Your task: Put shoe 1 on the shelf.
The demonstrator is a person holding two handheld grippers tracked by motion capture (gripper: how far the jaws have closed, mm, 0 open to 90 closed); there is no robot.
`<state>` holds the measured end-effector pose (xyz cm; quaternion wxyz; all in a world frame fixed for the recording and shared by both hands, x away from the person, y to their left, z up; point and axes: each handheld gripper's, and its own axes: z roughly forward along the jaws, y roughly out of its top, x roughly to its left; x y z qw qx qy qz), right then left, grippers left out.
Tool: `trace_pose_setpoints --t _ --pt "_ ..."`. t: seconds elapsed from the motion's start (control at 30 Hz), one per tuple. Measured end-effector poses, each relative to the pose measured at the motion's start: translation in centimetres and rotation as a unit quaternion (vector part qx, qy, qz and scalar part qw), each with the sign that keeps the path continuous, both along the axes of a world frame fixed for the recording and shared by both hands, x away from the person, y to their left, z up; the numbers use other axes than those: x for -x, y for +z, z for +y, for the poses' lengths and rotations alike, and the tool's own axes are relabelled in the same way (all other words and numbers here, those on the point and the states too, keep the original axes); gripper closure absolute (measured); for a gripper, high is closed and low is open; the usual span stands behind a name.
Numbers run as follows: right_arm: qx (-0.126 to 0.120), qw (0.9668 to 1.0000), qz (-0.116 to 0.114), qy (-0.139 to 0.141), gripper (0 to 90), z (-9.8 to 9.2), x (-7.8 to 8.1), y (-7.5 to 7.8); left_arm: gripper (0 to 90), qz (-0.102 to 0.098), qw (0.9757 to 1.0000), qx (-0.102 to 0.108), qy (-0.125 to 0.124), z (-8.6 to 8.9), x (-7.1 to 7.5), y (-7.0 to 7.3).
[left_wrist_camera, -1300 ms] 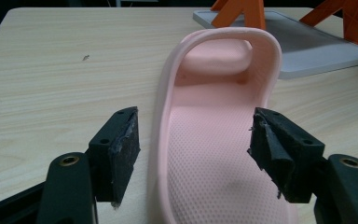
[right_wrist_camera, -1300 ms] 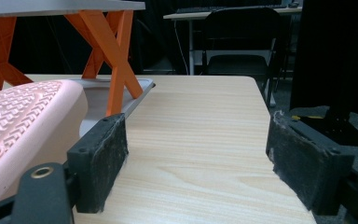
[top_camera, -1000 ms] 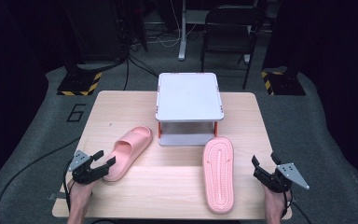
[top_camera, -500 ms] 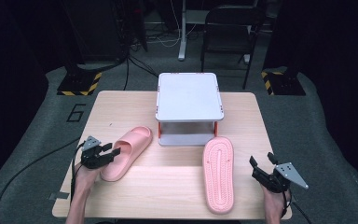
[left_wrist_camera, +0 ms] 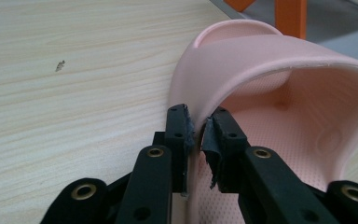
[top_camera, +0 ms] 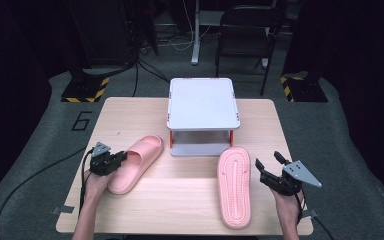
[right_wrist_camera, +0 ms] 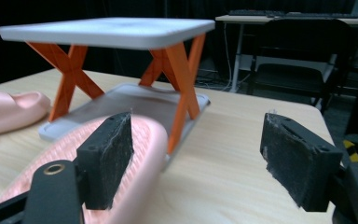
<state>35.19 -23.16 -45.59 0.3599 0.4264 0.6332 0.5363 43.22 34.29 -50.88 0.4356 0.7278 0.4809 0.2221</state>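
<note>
A pink slipper [top_camera: 136, 159] lies sole-down at the left of the wooden table [top_camera: 180, 205]. My left gripper [top_camera: 119, 160] has just been closing its jaws, and they now pinch the edge of that slipper's strap [left_wrist_camera: 279, 60]; in the left gripper view the left gripper [left_wrist_camera: 199, 123] has both pads pressed on the thin pink wall. A second pink slipper [top_camera: 234, 187] lies sole-up at the right. My right gripper [top_camera: 268, 161] hovers open just right of it. In the right gripper view the right gripper [right_wrist_camera: 196, 149] has its left pad in front of the slipper's toe [right_wrist_camera: 144, 140].
A white two-level rack [top_camera: 202, 102] on orange crossed legs [right_wrist_camera: 182, 70] stands at the back middle of the table, its lower tray close to both slippers' toes. A black chair [top_camera: 247, 30] and cables lie on the floor beyond.
My left gripper slid right up to the left slipper and closed on its strap edge. My right gripper rose a little beside the right slipper and stayed open.
</note>
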Motion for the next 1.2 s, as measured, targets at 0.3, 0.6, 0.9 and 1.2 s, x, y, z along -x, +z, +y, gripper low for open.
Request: trace_pose_setpoints --t 0.3,0.6,0.9,1.2 --pt "-0.028 0.9979 0.019 0.056 25.2 3.2 -4.8 4.1 82.5 -0.010 0.9996 0.004 -0.024 -2.0 1.7 0.8" --pt "0.007 0.9929 0.034 0.113 26.6 6.6 -10.4 7.2 82.6 -0.028 0.9976 0.027 -0.057 -5.6 3.2 2.1" --pt "0.033 0.9900 0.071 0.117 27.0 8.4 -14.0 6.6 82.0 -0.019 0.9981 0.033 -0.048 -10.3 0.9 2.1" --pt "0.045 0.9881 0.078 0.125 27.1 8.6 -14.4 6.2 81.9 -0.024 0.9986 0.047 -0.005 -15.0 -1.7 1.8"
